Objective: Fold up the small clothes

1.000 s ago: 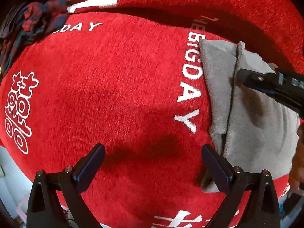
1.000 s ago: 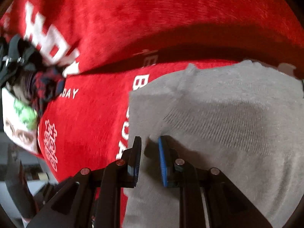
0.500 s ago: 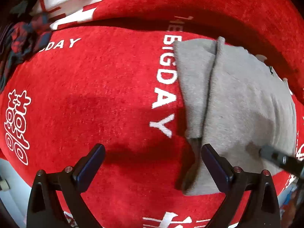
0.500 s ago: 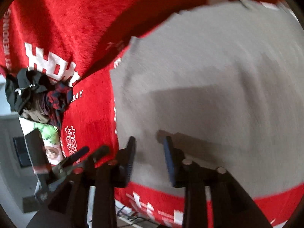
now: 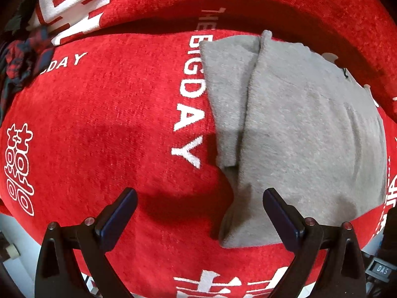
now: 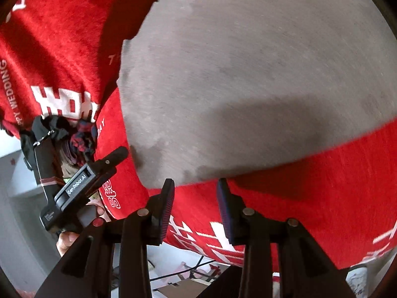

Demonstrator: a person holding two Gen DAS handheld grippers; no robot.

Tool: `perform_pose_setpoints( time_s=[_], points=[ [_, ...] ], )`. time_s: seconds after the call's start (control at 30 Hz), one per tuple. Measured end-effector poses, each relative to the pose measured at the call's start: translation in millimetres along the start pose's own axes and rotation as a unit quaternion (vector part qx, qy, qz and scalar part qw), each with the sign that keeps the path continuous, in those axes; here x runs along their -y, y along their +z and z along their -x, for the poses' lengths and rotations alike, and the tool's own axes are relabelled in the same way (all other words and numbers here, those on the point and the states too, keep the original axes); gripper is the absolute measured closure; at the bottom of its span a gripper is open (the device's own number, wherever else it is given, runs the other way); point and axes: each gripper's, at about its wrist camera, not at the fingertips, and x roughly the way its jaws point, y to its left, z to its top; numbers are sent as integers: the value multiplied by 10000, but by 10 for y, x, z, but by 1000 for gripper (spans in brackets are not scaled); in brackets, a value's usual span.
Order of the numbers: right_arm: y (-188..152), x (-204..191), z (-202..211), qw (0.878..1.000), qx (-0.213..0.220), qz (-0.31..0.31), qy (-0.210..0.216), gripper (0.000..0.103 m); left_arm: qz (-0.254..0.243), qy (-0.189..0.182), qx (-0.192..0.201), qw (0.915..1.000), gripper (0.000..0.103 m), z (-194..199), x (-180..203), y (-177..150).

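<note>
A grey folded garment (image 5: 297, 129) lies on the red cover (image 5: 111, 124), with a narrower folded flap (image 5: 223, 94) along its left side. My left gripper (image 5: 198, 218) is open and empty, just in front of the garment's near left corner. In the right wrist view the same grey garment (image 6: 248, 74) fills the upper frame. My right gripper (image 6: 196, 203) is open a little and empty, at the garment's near edge and above the red cover (image 6: 310, 186). The left gripper's body (image 6: 84, 176) shows at the left of that view.
A pile of dark plaid and black clothes (image 5: 22, 57) lies at the far left of the red cover; it also shows in the right wrist view (image 6: 69, 134). The cover's front edge drops to a pale floor with cables (image 6: 188, 270).
My right gripper has pulled back from on top of the grey garment to its near edge and opened slightly. The left gripper has shifted so the garment sits more fully in view.
</note>
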Motion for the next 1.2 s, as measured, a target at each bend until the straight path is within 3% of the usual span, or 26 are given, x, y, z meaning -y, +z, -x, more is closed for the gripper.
perform_pose_setpoints(
  time_s=[0.13, 0.77, 1.0, 1.2],
  points=[
    [-18, 58, 10, 9998, 81, -150, 64, 60, -22, -43, 21, 10000, 2, 41, 54, -34],
    [-32, 233, 25, 9992, -27, -384, 139, 60, 6, -485, -104, 9988, 2, 74, 52, 102],
    [-50, 227, 5, 9991, -32, -391, 168, 60, 59, -702, 248, 9972, 2, 139, 24, 143],
    [-97, 211, 8, 9990, 26, -375, 247, 59, 223, -747, 224, 9967, 2, 110, -98, 255]
  ],
)
